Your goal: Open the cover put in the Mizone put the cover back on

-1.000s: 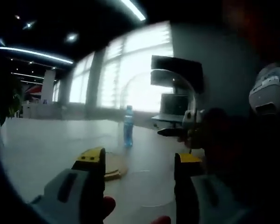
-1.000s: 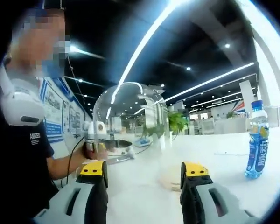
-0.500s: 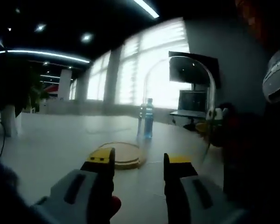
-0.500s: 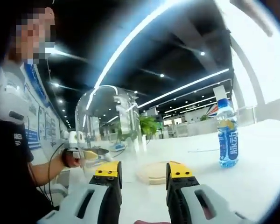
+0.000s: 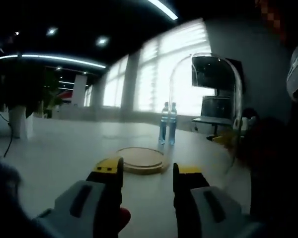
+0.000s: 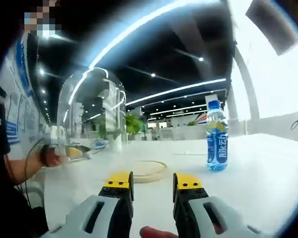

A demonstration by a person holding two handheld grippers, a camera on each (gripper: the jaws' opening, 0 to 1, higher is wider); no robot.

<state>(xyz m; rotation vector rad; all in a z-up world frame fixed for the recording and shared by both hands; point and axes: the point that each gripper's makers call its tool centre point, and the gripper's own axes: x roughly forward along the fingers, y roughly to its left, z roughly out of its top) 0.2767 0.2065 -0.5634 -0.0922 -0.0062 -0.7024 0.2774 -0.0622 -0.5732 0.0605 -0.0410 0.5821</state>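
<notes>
A blue-labelled Mizone bottle stands upright on the white table, to the right of a round wooden base. A clear glass dome cover is off the base, held up at the left by a person's hand with a yellow-tipped tool. My right gripper is open a little and empty, short of the base. In the left gripper view the wooden base lies just beyond my left gripper, open and empty. The bottle stands behind it, and the dome hangs at the right.
The person stands at the left in the right gripper view and at the dark right edge in the left gripper view. A dark monitor is behind the dome. The table stretches wide on the left.
Both grippers' jaws have narrowed their gaps. Both cameras have swung, so base and bottle now sit nearer the middle of each view. The dome stays held off the base.
</notes>
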